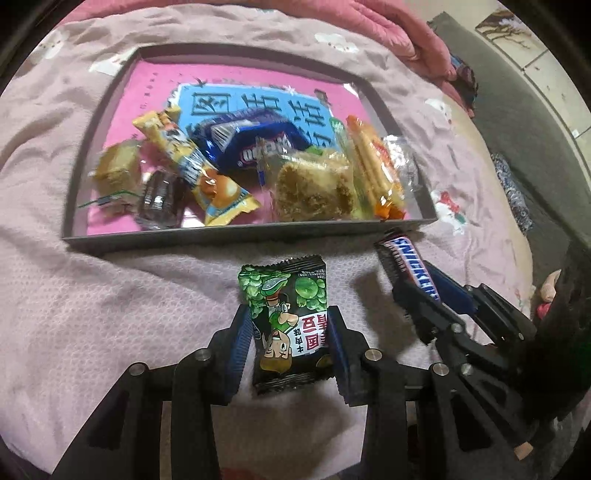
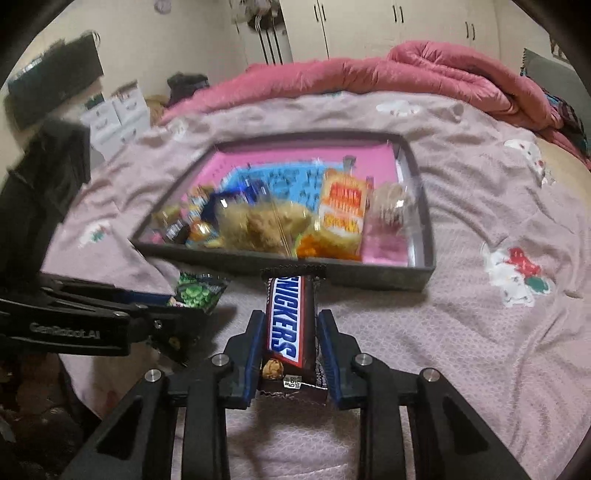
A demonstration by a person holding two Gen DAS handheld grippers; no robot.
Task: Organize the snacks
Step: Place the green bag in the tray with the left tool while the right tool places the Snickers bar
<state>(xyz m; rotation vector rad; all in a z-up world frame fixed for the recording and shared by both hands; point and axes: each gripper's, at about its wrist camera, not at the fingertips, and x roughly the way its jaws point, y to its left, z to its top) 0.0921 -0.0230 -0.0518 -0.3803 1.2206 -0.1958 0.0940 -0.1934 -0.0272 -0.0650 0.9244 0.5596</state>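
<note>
A rumpled pink quilt [image 2: 424, 70] lies along the bed's [image 2: 461, 332] far side, with white wardrobes [image 2: 369, 26] and white drawers [image 2: 118, 110] behind.

Both grippers are the same build: chunky matte-black linkage arms with round silver pivot pins at the joints. The left gripper [image 1: 291, 354] has ribbed blue pads on the inner faces of its fingers [image 1: 236, 350]. The right gripper [image 2: 290, 354] matches. From the right wrist view, the left one's side reads "GenRobot.AI" in pale lettering.
</note>
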